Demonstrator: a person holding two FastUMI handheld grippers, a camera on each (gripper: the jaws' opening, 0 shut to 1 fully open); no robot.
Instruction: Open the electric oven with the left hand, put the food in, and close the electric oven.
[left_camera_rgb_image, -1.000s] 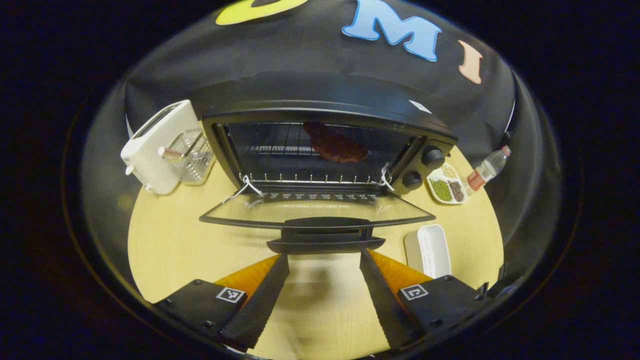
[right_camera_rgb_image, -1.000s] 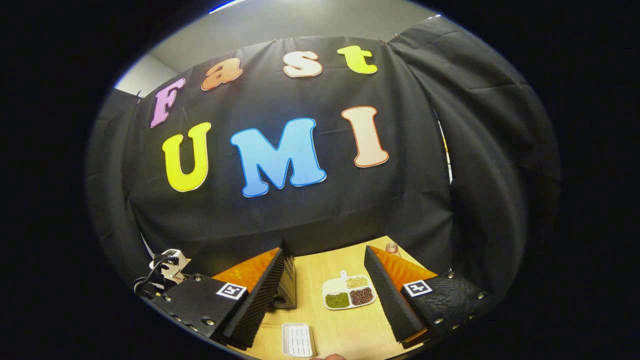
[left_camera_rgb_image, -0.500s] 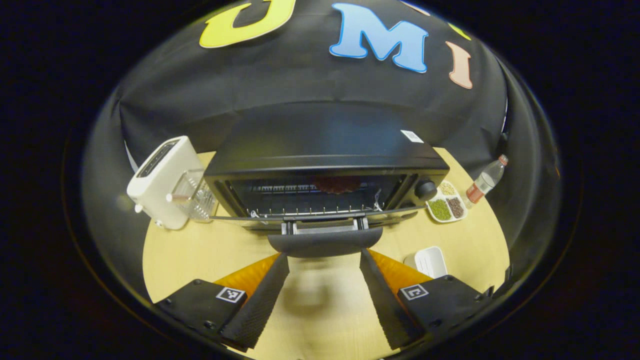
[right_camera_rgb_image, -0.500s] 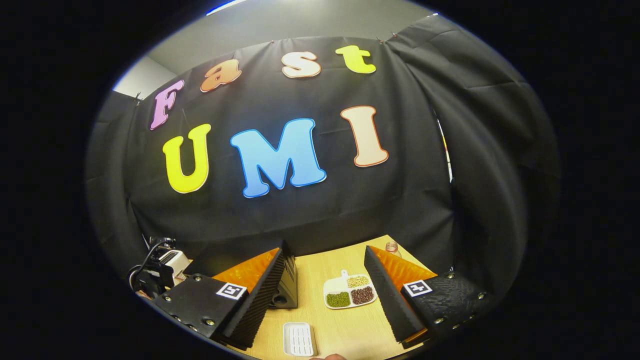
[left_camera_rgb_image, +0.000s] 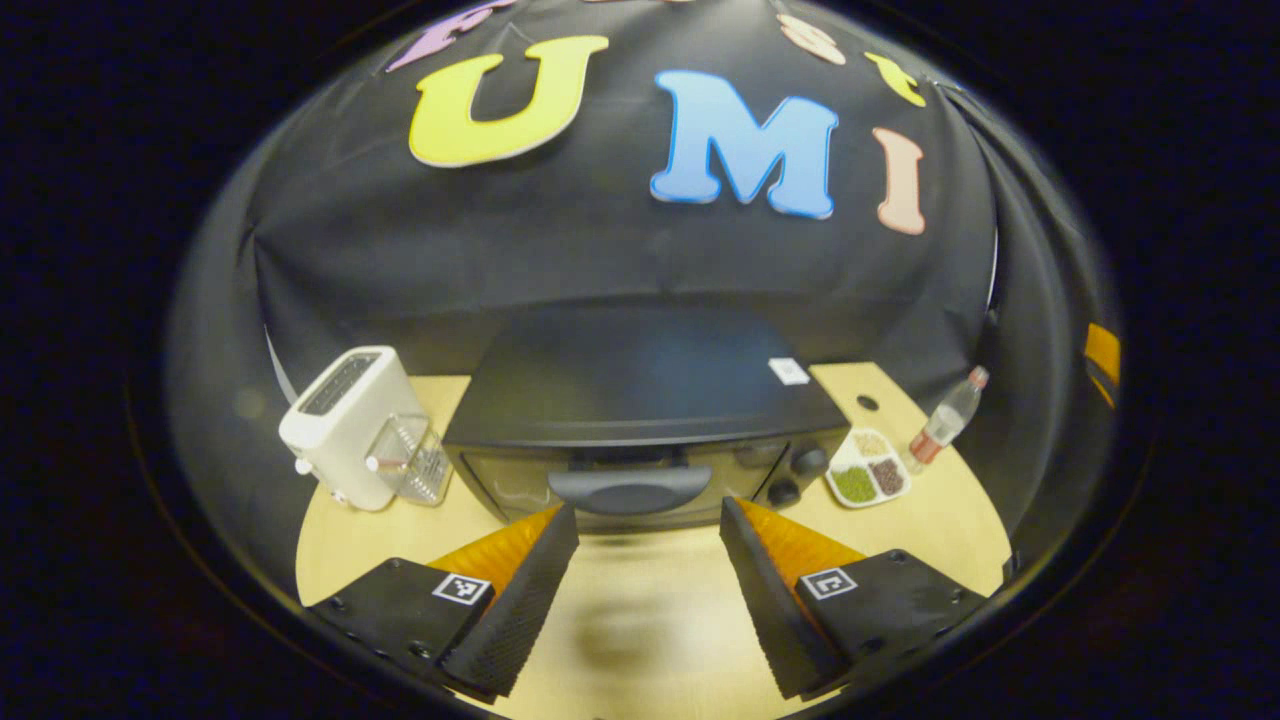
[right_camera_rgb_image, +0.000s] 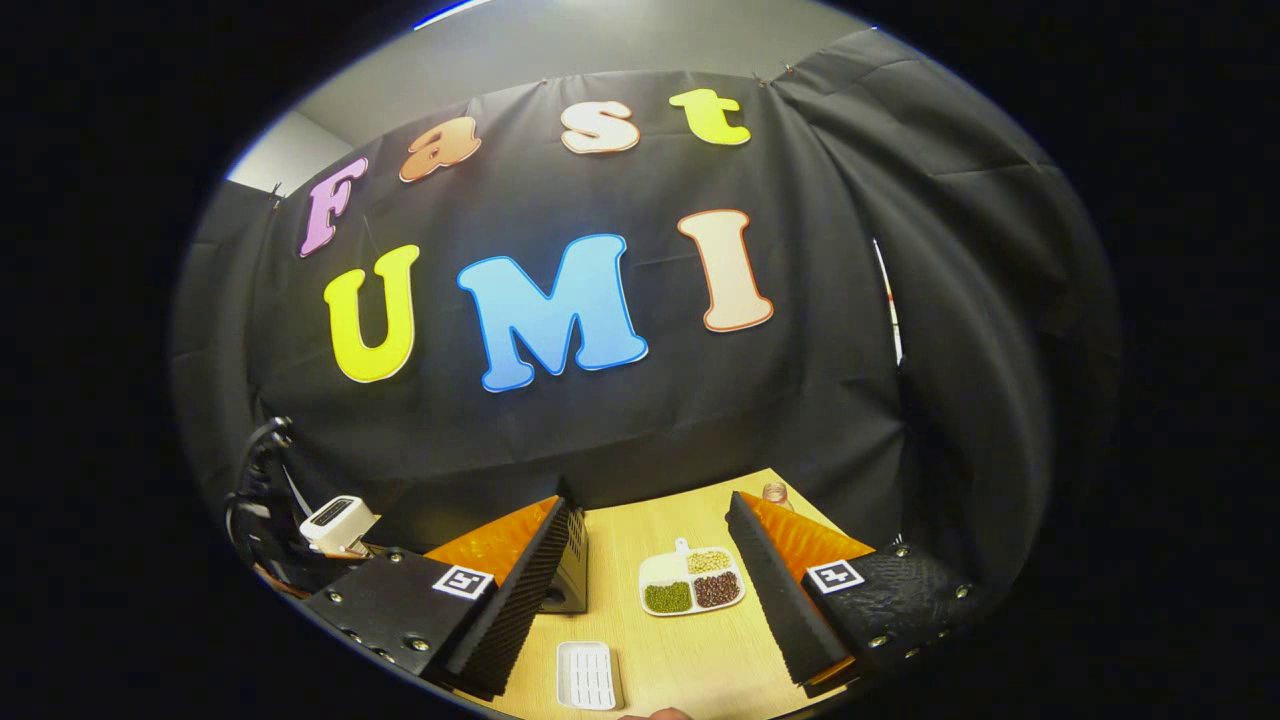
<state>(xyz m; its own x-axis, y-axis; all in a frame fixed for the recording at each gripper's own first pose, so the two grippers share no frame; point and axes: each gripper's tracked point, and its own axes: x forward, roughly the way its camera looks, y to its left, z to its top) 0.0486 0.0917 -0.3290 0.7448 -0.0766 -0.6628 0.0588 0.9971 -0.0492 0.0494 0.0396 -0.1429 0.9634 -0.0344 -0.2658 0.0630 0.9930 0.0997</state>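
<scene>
The black electric oven (left_camera_rgb_image: 640, 400) stands at mid-table with its glass door upright and closed. Its curved handle (left_camera_rgb_image: 628, 487) lies just beyond my left gripper (left_camera_rgb_image: 648, 513), which is open with nothing between its fingers. The dark glass hides the food inside. My right gripper (right_camera_rgb_image: 650, 505) is open and empty, held above the table to the oven's right. The oven's right corner (right_camera_rgb_image: 572, 570) shows behind its left finger.
A white toaster (left_camera_rgb_image: 345, 425) and a clear container (left_camera_rgb_image: 405, 460) stand left of the oven. Right of it are a divided plate of beans (left_camera_rgb_image: 865, 470) and a bottle (left_camera_rgb_image: 945, 415). A small white ribbed tray (right_camera_rgb_image: 588, 675) lies near the table's front edge.
The oven door has swung up from lying flat open to closed, hiding the food. My left gripper rose and tilted up behind the handle. The right gripper barely moved.
</scene>
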